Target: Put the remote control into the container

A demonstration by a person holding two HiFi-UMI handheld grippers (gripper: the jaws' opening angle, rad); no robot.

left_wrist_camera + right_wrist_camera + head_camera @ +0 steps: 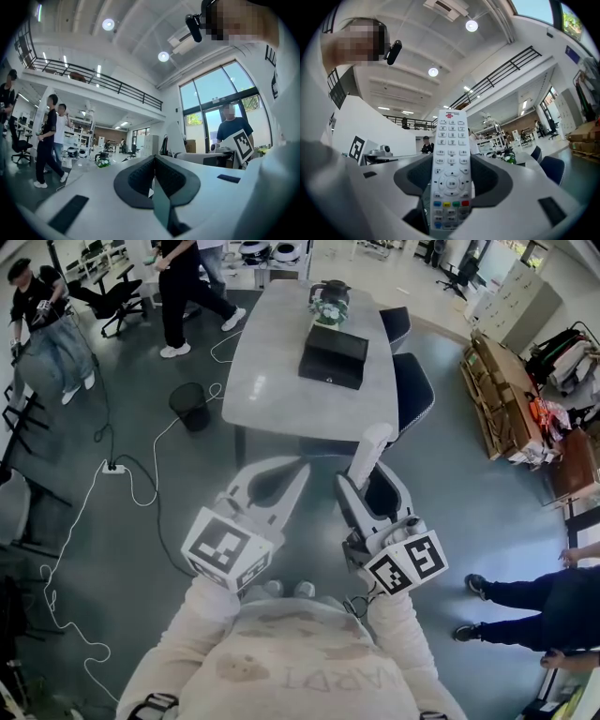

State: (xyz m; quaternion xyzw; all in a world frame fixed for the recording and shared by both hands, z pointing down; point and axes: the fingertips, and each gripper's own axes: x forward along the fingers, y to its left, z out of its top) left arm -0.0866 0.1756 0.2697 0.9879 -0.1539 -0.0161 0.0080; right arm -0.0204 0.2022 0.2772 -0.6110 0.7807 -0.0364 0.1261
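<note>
In the head view a white remote control (368, 454) stands upright between the jaws of my right gripper (370, 486), which is shut on it. The right gripper view shows the same remote control (450, 168) with its buttons facing the camera, the dark pads (492, 180) against both of its sides. Beside it, my left gripper (291, 472) is shut with nothing in it, and its pads (140, 176) meet in the left gripper view. A black box-shaped container (333, 357) lies on the grey table (272, 362) ahead, well beyond both grippers.
A dark kettle with a green item (329, 301) stands behind the container. Two dark chairs (412, 390) stand at the table's right side, and a black bin (190, 404) and cables (112, 470) lie on the floor to its left. People stand far left and at the right (534, 601).
</note>
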